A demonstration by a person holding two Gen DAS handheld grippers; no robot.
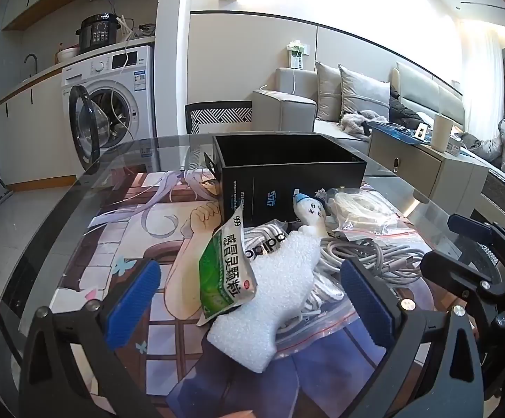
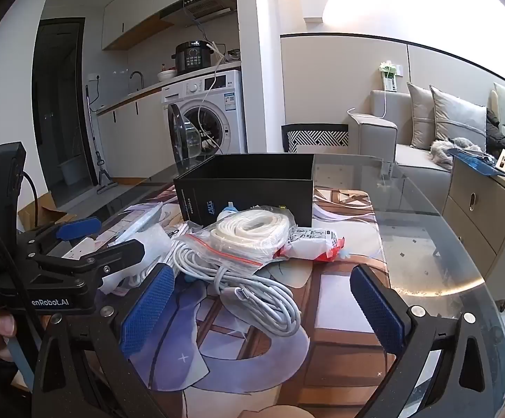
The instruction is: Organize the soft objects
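Observation:
A pile of soft things lies on the printed mat before an open black box [image 1: 289, 170] [image 2: 249, 188]. In the left wrist view my left gripper [image 1: 250, 301] stands open around a white foam sheet [image 1: 269, 299], not touching it, with a green medicine sachet [image 1: 226, 268] leaning on it. Behind them is a small plush doll [image 1: 310, 214]. In the right wrist view my right gripper [image 2: 261, 304] stands open over a loose grey cable coil [image 2: 249, 285]. A bagged white cord [image 2: 252, 233] and a red-and-white packet [image 2: 313, 244] lie beyond.
The glass table's rim [image 2: 461, 244] curves close on the right, with a cabinet [image 2: 486, 216] beyond. The other gripper [image 1: 479, 261] [image 2: 74, 240] sits close beside each view. A chair back [image 1: 219, 115] stands behind the box. A zip bag of white cables [image 1: 316, 299] lies under the foam.

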